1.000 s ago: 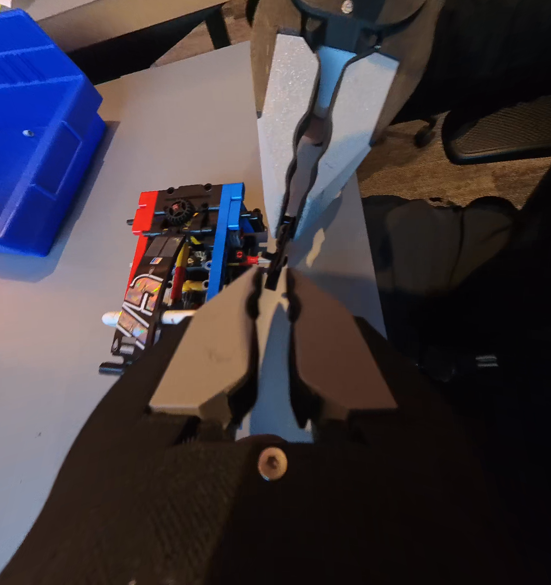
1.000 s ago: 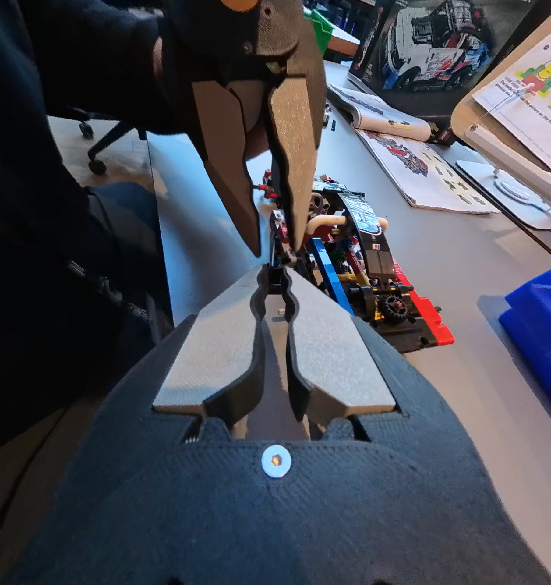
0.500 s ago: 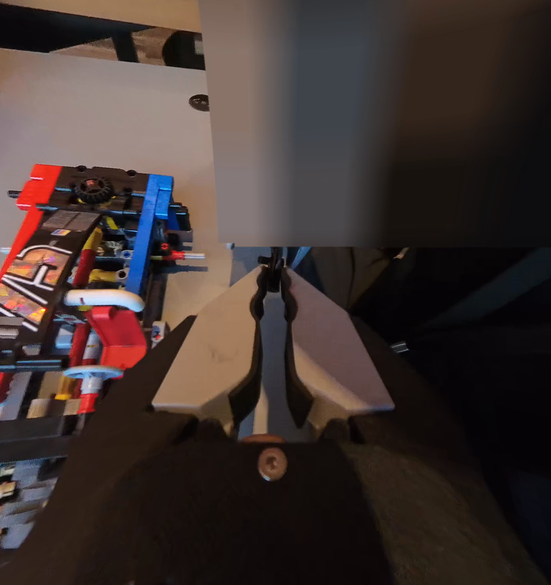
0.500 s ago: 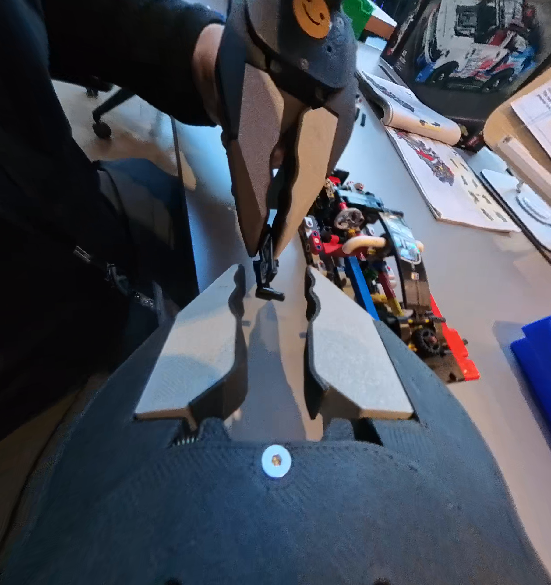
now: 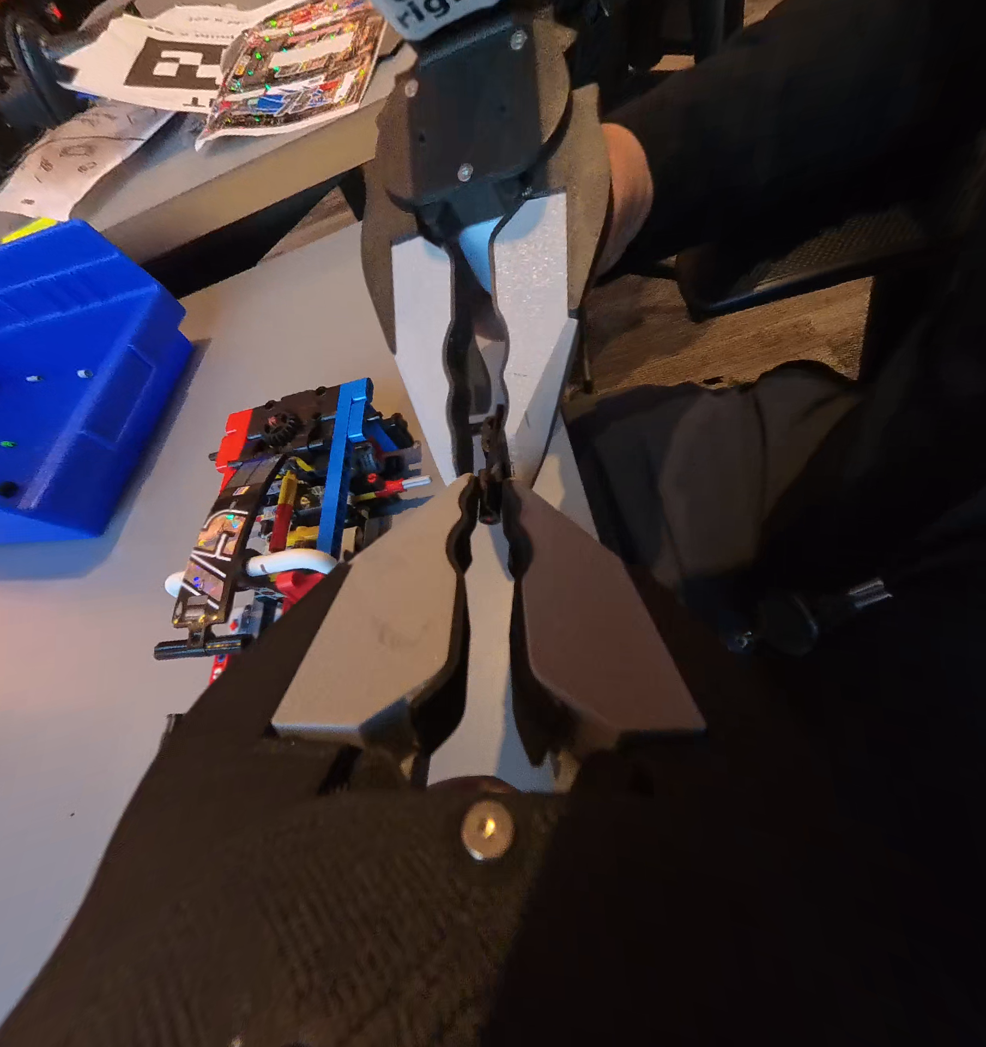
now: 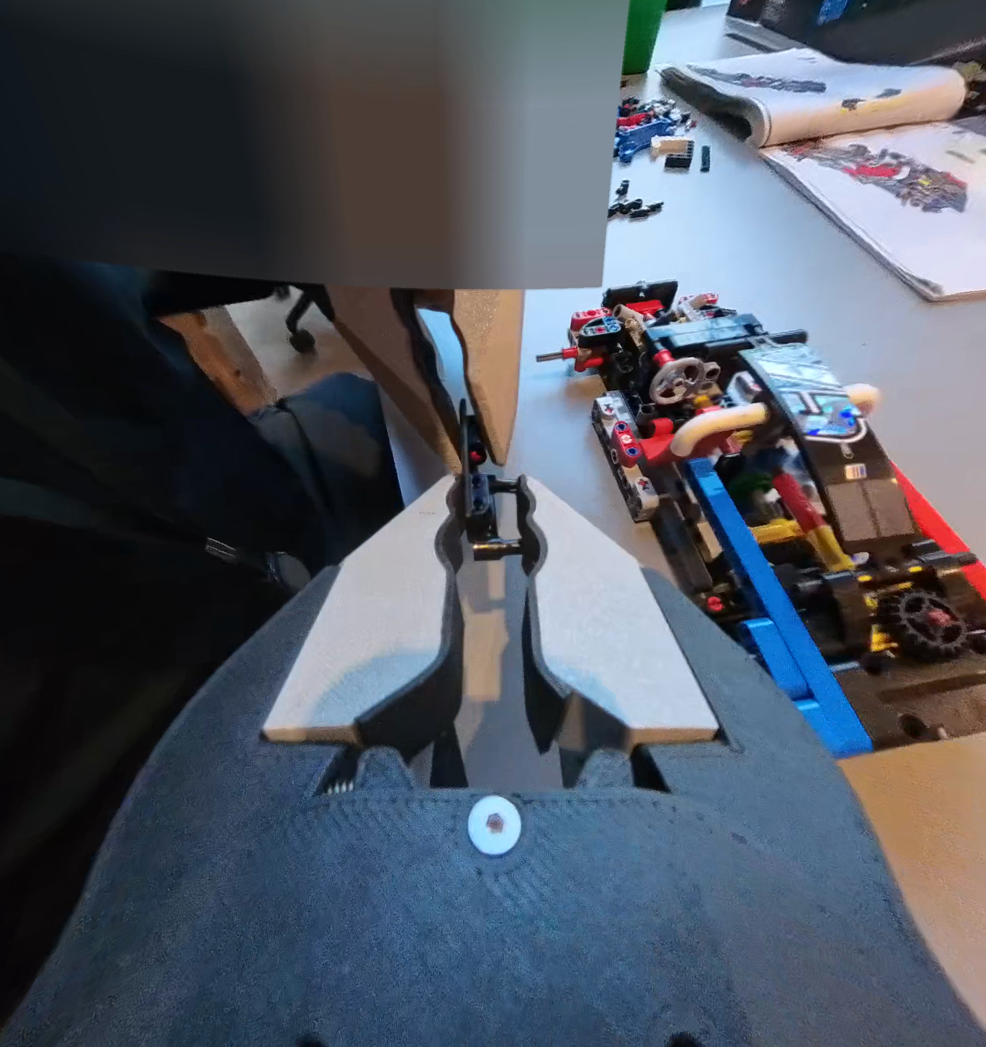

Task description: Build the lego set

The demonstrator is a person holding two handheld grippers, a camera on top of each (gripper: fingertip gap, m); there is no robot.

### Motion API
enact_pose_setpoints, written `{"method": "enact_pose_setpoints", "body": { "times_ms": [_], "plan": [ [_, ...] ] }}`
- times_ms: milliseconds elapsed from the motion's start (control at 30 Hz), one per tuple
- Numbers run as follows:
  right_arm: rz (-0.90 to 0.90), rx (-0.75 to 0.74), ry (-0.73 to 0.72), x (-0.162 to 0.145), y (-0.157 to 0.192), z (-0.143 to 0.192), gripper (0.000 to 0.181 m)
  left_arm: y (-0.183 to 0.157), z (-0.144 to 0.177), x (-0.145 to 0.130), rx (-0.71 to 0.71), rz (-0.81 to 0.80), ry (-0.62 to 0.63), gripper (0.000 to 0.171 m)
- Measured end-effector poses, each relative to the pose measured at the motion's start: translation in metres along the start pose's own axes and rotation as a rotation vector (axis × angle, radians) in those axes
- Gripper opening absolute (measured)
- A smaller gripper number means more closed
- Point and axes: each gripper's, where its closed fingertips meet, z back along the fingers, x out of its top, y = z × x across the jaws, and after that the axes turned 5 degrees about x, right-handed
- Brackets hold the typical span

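Left gripper (image 5: 487,498) clamped on a small black lego piece (image 5: 489,481); right gripper (image 6: 487,498) closed on the same piece (image 6: 482,510), tips meeting nose to nose above the near edge of the tabletop (image 5: 83,651). Judged mid-build: a small sub-part being joined in the air, not yet fitted. Half-built car chassis (image 6: 790,510) lying on the tabletop beside the grippers, no wheels or upper body visible, much seemingly left. Loose parts (image 6: 649,136) and an open instruction booklet (image 6: 875,170) toward the far edge; blue bin (image 5: 66,385) beyond the chassis. Office chair (image 5: 790,272) on the floor past the edge.
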Motion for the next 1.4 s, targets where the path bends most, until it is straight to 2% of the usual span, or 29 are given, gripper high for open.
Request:
{"method": "enact_pose_setpoints", "body": {
  "times_ms": [100,167,233,367,500,567,600,633,767,833,933,1033,1100,1133,1200,1300,1400],
  "plan": [
    [0.074,-0.026,0.001,0.001,-0.001,0.001,0.015,0.000,0.000,0.000,-0.008,-0.003,-0.019,0.004],
    [0.137,-0.068,0.024,0.000,-0.003,0.006,0.033,0.001,0.000,-0.002,-0.018,0.011,-0.030,0.005],
    [0.177,-0.106,0.018,-0.001,-0.006,0.017,0.035,0.000,0.003,0.000,-0.039,0.029,-0.070,0.005],
    [0.133,-0.083,-0.024,0.000,-0.007,0.027,0.029,0.005,0.003,0.001,-0.048,0.080,-0.106,0.005],
    [0.158,-0.083,-0.046,0.004,-0.007,0.028,0.014,0.007,0.002,0.000,-0.053,0.099,-0.110,0.005],
    [0.127,-0.074,-0.017,-0.001,-0.010,0.026,0.018,0.008,0.003,0.002,-0.041,0.086,-0.122,0.005],
    [0.128,-0.064,-0.016,-0.002,-0.009,0.025,0.015,0.009,0.003,0.004,-0.032,0.075,-0.127,0.005],
    [0.148,-0.057,-0.031,-0.001,-0.006,0.026,0.004,0.009,0.004,0.004,-0.024,0.054,-0.128,0.005],
    [0.259,-0.102,-0.009,-0.001,-0.005,0.025,0.004,0.007,0.004,0.002,-0.016,0.010,-0.112,0.005],
    [0.247,-0.097,-0.007,0.000,-0.005,0.025,0.004,0.007,0.004,0.001,-0.017,0.014,-0.116,0.005],
    [0.164,-0.044,-0.022,0.000,-0.002,0.024,0.023,0.008,0.004,0.000,-0.005,0.005,-0.107,0.005],
    [0.186,-0.059,-0.023,0.002,-0.001,0.024,0.029,0.009,0.006,0.003,0.020,-0.036,-0.103,0.005],
    [0.143,-0.057,-0.028,0.004,-0.004,0.023,0.055,0.007,0.006,0.006,0.050,-0.099,-0.097,0.005],
    [0.105,-0.033,-0.029,0.006,-0.002,0.021,0.060,0.005,0.006,0.008,0.063,-0.127,-0.094,0.004],
    [0.093,-0.026,-0.048,0.012,-0.001,0.018,0.046,0.000,0.003,0.010,0.069,-0.150,-0.085,0.005],
    [0.184,-0.067,0.002,0.009,-0.001,0.014,0.025,0.000,0.000,0.008,0.090,-0.162,-0.067,0.005],
    [0.198,-0.070,0.009,0.007,-0.001,0.012,0.027,0.001,0.001,0.009,0.086,-0.136,-0.088,0.005]
  ]
}}
